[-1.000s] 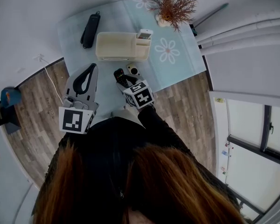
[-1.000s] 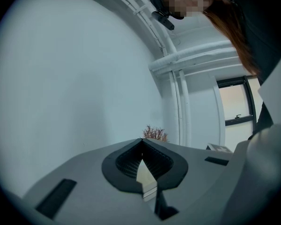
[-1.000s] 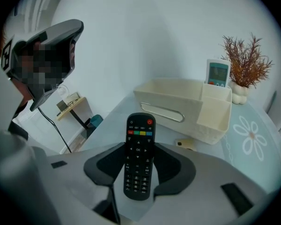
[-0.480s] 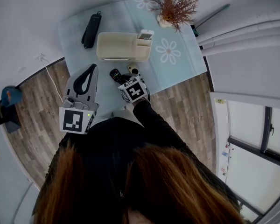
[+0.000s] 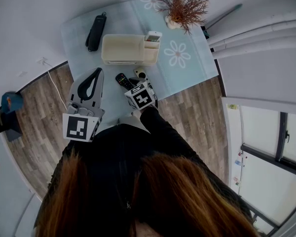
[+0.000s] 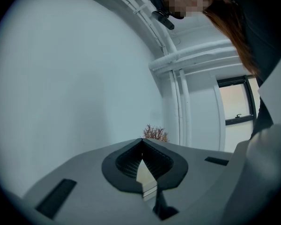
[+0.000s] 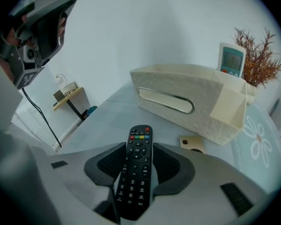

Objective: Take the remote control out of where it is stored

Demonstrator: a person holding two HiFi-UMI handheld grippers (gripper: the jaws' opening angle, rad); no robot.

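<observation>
The right hand-held gripper [image 7: 139, 148] has its jaws partly apart and closed on the sides of a black remote control [image 7: 136, 172], which lies lengthwise between the pads with its buttons up. The remote is outside the cream storage box [image 7: 187, 102], just in front of it and low over the pale blue surface [image 5: 187, 68]; whether it touches the surface cannot be told. A white remote [image 7: 232, 57] stands in the box's side compartment, near a dried plant [image 7: 255, 55]. The left hand-held gripper [image 6: 142, 142] is held level away from the box, jaw tips together, with nothing in them.
</observation>
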